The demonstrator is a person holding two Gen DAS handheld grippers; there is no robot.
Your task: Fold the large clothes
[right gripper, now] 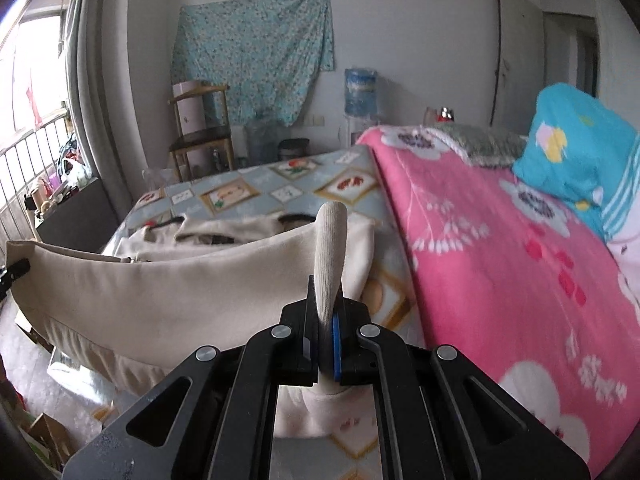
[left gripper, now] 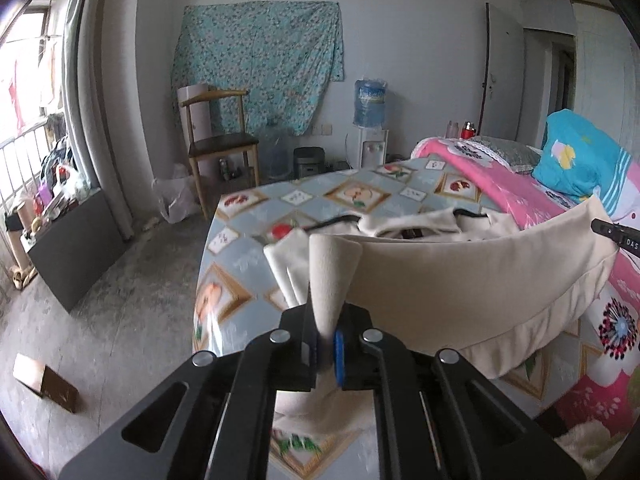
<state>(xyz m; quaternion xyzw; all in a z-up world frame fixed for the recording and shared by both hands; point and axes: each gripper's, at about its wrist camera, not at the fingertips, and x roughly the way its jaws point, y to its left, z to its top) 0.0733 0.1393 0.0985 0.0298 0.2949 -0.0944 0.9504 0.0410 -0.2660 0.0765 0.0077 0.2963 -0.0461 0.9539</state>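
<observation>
A large cream garment (left gripper: 472,276) lies on a table with a patterned blue-grey cloth (left gripper: 248,248). My left gripper (left gripper: 327,354) is shut on one corner of its ribbed hem and holds it raised. My right gripper (right gripper: 326,354) is shut on the other hem corner. The hem hangs stretched between the two grippers above the table, seen in the right wrist view as a cream band (right gripper: 160,284). The garment's upper part with dark trim (right gripper: 224,232) rests flat on the table farther away. The right gripper's tip shows at the edge of the left wrist view (left gripper: 616,234).
A bed with a pink floral blanket (right gripper: 500,248) and a turquoise pillow (right gripper: 576,152) adjoins the table on the right. A wooden chair (left gripper: 218,140), a water dispenser (left gripper: 370,120) and a dark board (left gripper: 76,252) stand beyond. A cardboard box (left gripper: 44,382) lies on the floor at left.
</observation>
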